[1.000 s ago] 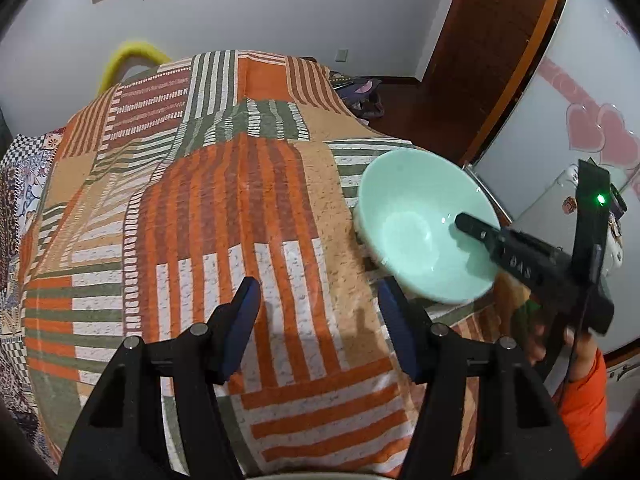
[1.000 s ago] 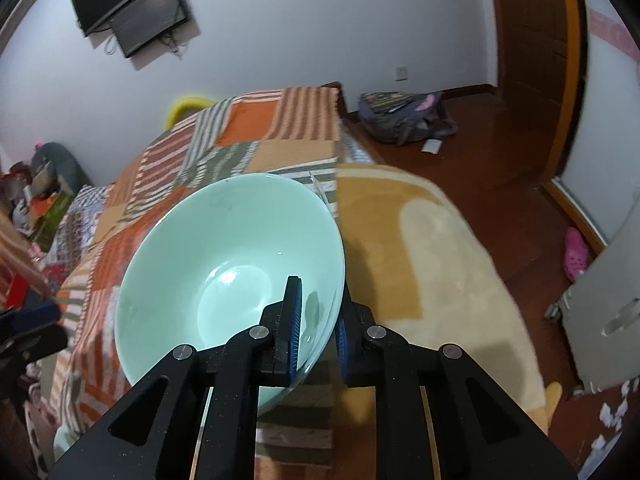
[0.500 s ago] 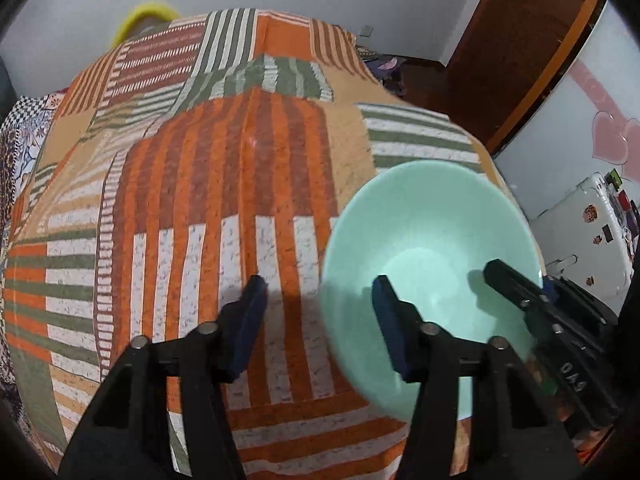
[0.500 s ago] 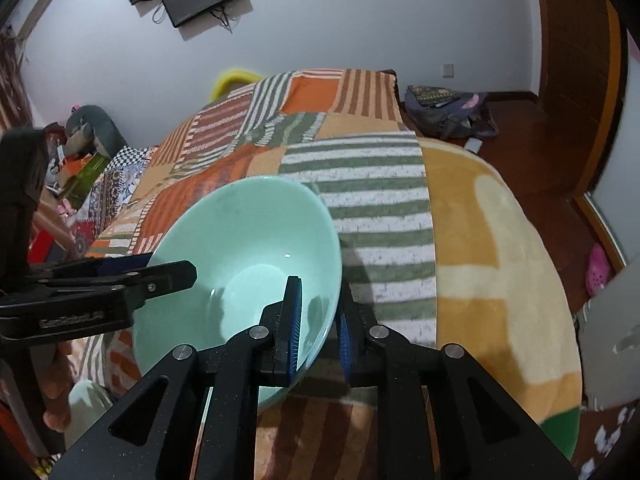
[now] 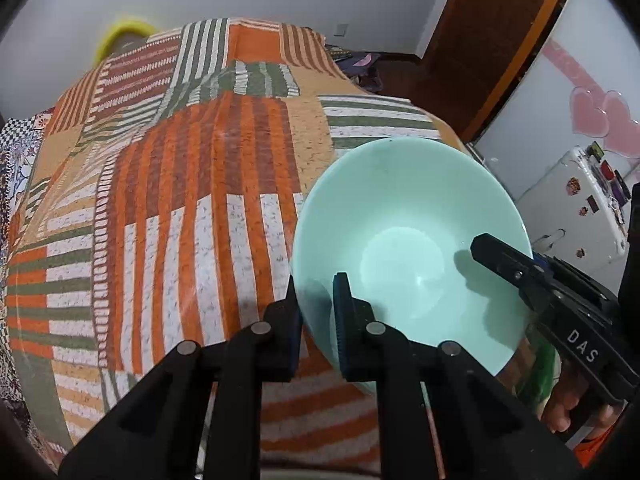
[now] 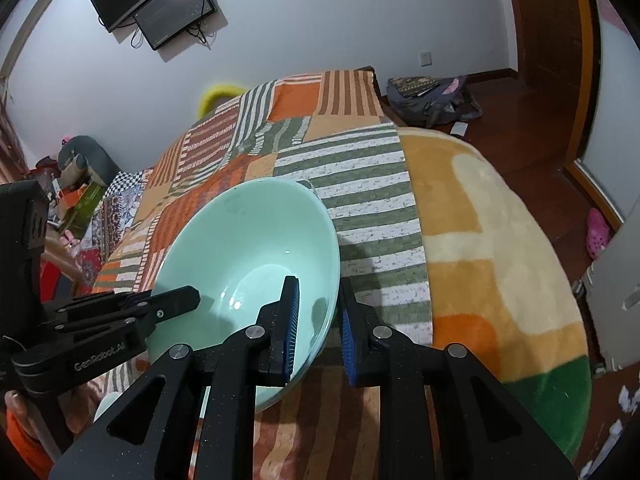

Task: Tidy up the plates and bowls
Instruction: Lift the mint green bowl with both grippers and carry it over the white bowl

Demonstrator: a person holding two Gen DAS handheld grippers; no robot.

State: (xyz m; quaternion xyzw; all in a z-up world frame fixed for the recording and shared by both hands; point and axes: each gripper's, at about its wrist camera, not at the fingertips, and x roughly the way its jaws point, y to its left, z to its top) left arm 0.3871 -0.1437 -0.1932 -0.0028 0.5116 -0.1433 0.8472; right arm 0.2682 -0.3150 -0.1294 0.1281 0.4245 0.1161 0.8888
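A pale mint-green bowl point(image 5: 400, 248) point(image 6: 248, 248) hangs tilted above the striped patchwork bedspread point(image 5: 180, 200). Both grippers hold it at opposite sides. My left gripper point(image 5: 317, 284) is shut on the near rim, one blue pad inside the bowl and one outside. My right gripper point(image 6: 318, 284) is shut on the other side of the rim in the same way. In the left wrist view, the right gripper point(image 5: 492, 248) reaches into the bowl from the lower right. In the right wrist view, the left gripper point(image 6: 188, 296) comes in from the left.
The bed is covered by the striped bedspread and a plush orange-and-cream blanket point(image 6: 480, 240). A backpack point(image 6: 432, 100) lies on the wooden floor beyond it. A screen point(image 6: 160, 0) hangs on the wall. A white fridge point(image 5: 576, 208) stands at right.
The right gripper brought the bowl across the bed toward my left gripper. The left gripper's jaws, wide apart before, have closed onto the bowl's rim.
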